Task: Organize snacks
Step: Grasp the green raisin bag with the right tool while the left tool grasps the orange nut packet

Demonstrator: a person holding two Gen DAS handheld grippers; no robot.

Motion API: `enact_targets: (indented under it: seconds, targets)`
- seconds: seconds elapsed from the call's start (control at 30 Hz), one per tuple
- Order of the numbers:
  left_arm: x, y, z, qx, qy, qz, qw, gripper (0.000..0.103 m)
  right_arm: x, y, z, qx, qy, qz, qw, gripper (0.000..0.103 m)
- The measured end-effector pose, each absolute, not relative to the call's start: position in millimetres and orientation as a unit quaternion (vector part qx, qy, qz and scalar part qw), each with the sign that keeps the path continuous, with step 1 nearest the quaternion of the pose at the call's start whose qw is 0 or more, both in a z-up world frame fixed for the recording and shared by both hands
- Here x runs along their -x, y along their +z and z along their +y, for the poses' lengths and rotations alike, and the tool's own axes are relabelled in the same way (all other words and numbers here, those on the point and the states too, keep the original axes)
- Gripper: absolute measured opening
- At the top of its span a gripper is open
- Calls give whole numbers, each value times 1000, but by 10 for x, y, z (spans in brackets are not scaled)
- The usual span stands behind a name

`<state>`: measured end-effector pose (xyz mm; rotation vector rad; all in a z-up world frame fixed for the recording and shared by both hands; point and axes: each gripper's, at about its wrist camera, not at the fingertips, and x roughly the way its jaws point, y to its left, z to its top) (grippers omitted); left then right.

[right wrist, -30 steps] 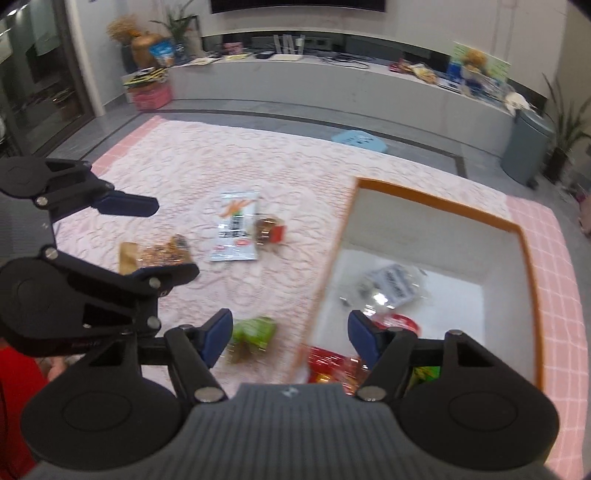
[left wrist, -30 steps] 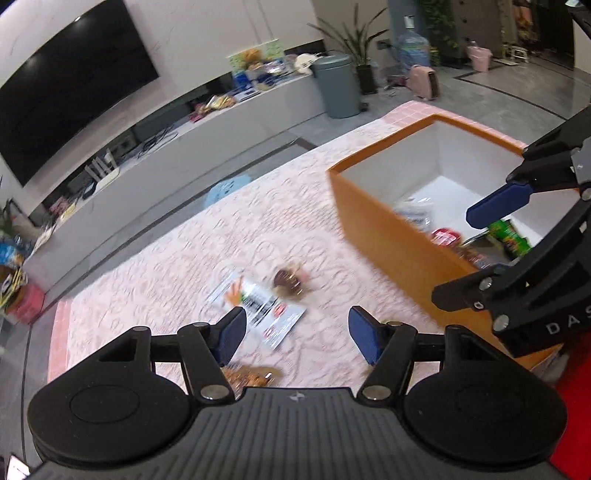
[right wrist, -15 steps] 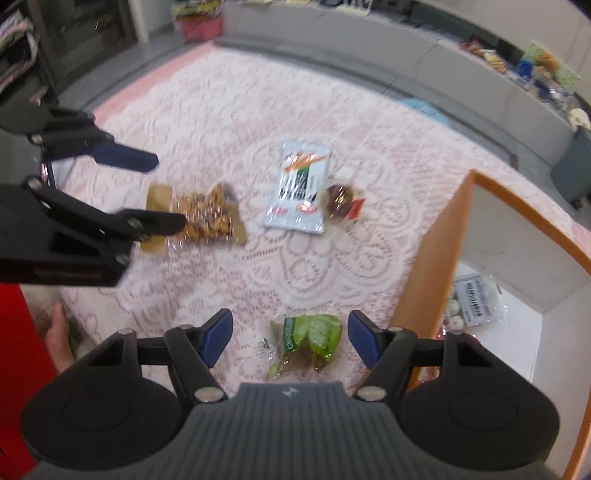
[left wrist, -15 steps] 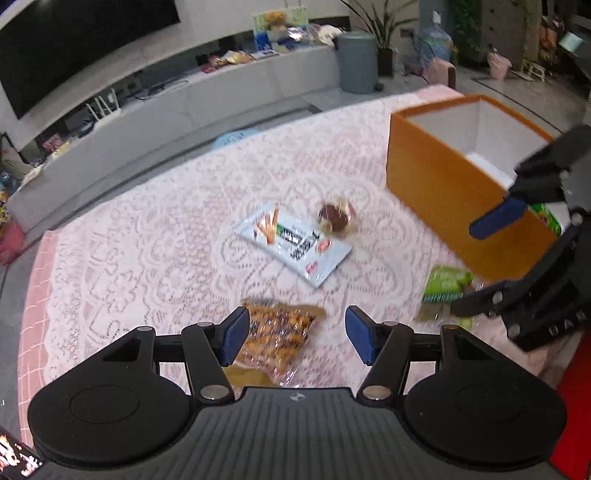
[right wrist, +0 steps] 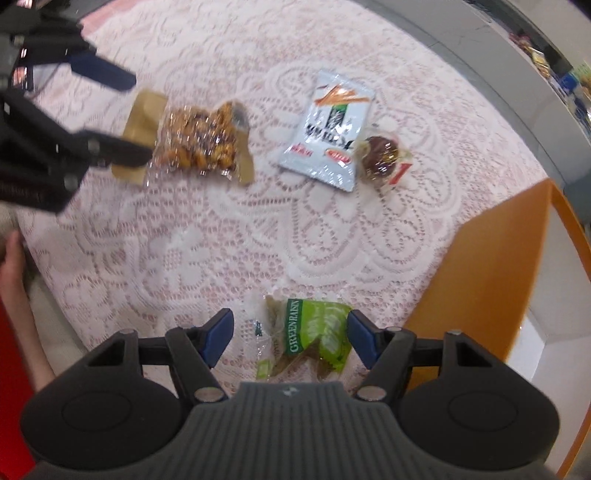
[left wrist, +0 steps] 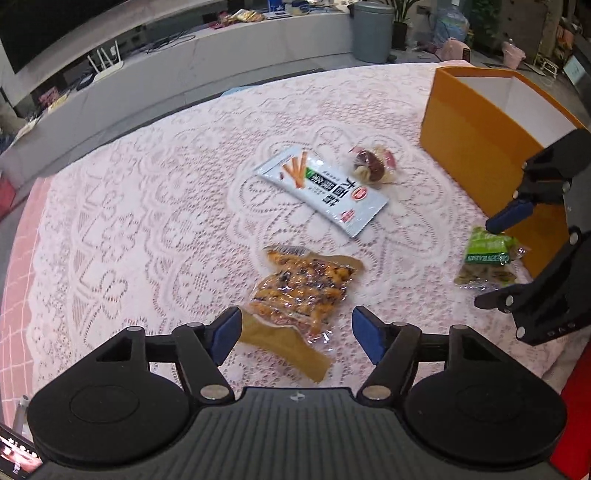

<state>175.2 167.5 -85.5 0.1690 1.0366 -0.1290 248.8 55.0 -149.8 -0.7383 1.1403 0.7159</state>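
A clear bag of orange-brown snacks [left wrist: 299,288] lies on the lace tablecloth, its near end between the jaws of my left gripper [left wrist: 295,332]. Those jaws are opening and the pads stand clear of the bag. My right gripper [right wrist: 291,332] hangs open low over a green raisin pack [right wrist: 317,332], which lies between its fingers beside the orange box [right wrist: 491,266]. A white stick-snack pack [left wrist: 325,188] and a round brown wrapped snack [left wrist: 371,168] lie mid-table. The left wrist view shows the right gripper [left wrist: 498,258] straddling the raisin pack [left wrist: 487,254].
The orange box [left wrist: 480,147] stands at the table's right end, white inside. Beyond the table are a long low cabinet [left wrist: 221,48] and a grey bin [left wrist: 371,29]. A person's hand [right wrist: 11,258] shows at the left table edge.
Both grippers have swung from the orange box to the table's near side and sunk. The left now straddles the orange-brown bag with wider jaws. The right straddles the raisin pack.
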Motion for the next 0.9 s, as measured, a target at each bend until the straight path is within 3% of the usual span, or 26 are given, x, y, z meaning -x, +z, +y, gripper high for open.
enact_targets:
  seconds: [0.23, 0.43, 0.6, 0.9]
  targets:
    - [-1868, -954, 1661, -105, -95, 498, 856, 84, -2511, -1606, 584, 370, 318, 508, 710, 66]
    - [-1967, -1062, 1558, -139, -119, 498, 848, 84, -2554, -1680, 569, 391, 310, 504, 704, 57]
    - [-2061, -1206, 1491, -182, -129, 501, 836, 85, -2576, -1719, 558, 398, 312, 504, 700, 56]
    - [-2161, -1354, 1620, -151, -130, 511, 836, 89, -2616, -1738, 547, 386, 317, 510, 700, 54]
